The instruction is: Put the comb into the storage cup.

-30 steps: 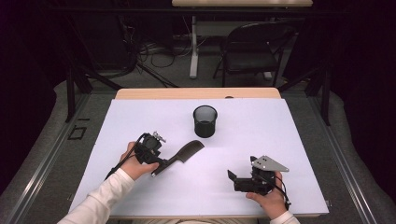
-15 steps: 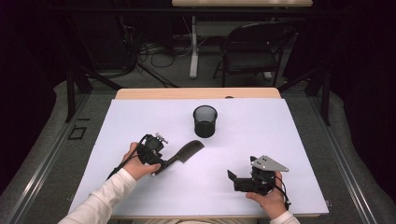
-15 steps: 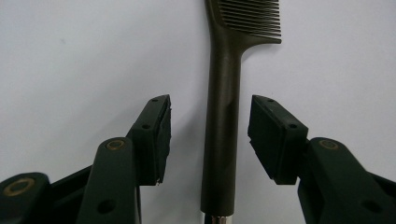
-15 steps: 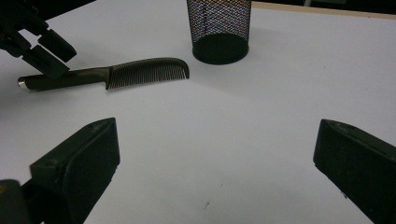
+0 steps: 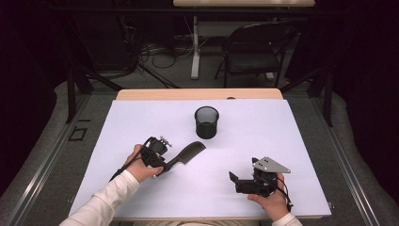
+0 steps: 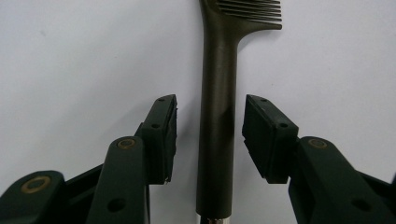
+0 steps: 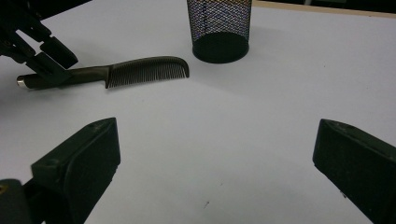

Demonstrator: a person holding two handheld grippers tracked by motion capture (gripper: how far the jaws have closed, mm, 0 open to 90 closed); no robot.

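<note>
A dark comb [image 5: 189, 152] lies flat on the white table, teeth end pointing toward the mesh cup. In the left gripper view its handle [image 6: 217, 116] runs straight up between the two pads. My left gripper [image 5: 167, 164] straddles that handle. Its jaws have just been closing, but a gap shows on each side, so the pads do not press on it. Farther off, the right gripper view shows the comb [image 7: 140, 70] and my left gripper [image 7: 51, 56]. My right gripper [image 5: 234, 182] rests near the front right, jaws wide open [image 7: 215, 135] over bare table.
A black mesh cup [image 5: 207, 122] stands upright behind the comb, near the table's middle; it shows at the top of the right gripper view too [image 7: 219, 28]. The white table top [image 5: 282, 141] ends in a wooden strip at the back. A chair stands beyond the table.
The left gripper has edged slightly forward along the comb's handle and its jaws have narrowed around it. The right gripper and the comb have not moved.
</note>
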